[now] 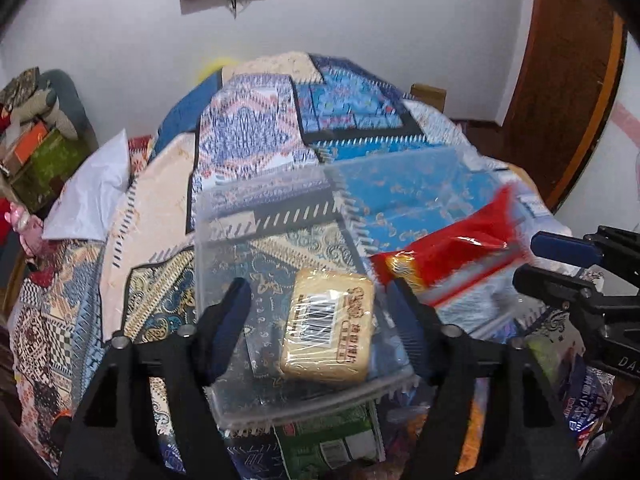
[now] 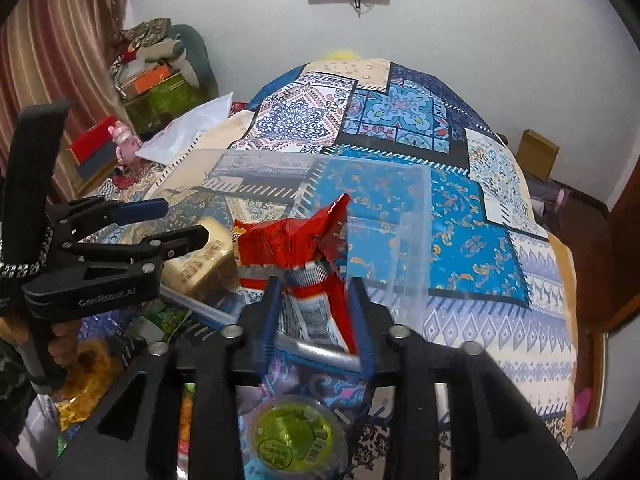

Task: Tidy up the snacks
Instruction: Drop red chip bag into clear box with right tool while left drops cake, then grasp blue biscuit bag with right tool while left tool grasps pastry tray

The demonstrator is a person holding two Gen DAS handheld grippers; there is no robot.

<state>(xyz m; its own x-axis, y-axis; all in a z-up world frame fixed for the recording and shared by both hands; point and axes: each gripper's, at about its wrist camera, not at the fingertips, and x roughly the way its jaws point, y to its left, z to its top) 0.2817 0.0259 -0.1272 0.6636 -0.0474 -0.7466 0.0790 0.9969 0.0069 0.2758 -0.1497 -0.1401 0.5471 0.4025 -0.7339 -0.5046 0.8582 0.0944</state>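
A clear plastic bin [image 1: 224, 240] stands on the patterned bedspread; it also shows in the right wrist view [image 2: 416, 240]. A tan wrapped biscuit pack [image 1: 330, 330] with a barcode lies inside it, seen again in the right wrist view [image 2: 204, 260]. My left gripper [image 1: 320, 300] is open over the bin, its fingers either side of the biscuit pack and apart from it. My right gripper [image 2: 316, 300] is shut on a red snack bag [image 2: 296, 240] and holds it over the bin's near edge. The red bag [image 1: 444, 256] is blurred in the left wrist view.
Loose snacks lie near me: a green packet [image 1: 332, 440], a round cup with a yellow-green lid [image 2: 296, 436], and yellow and orange packets [image 2: 88, 376]. Boxes and a pink toy [image 2: 126, 140] are stacked left of the bed. A white bag [image 1: 88, 196] lies there too.
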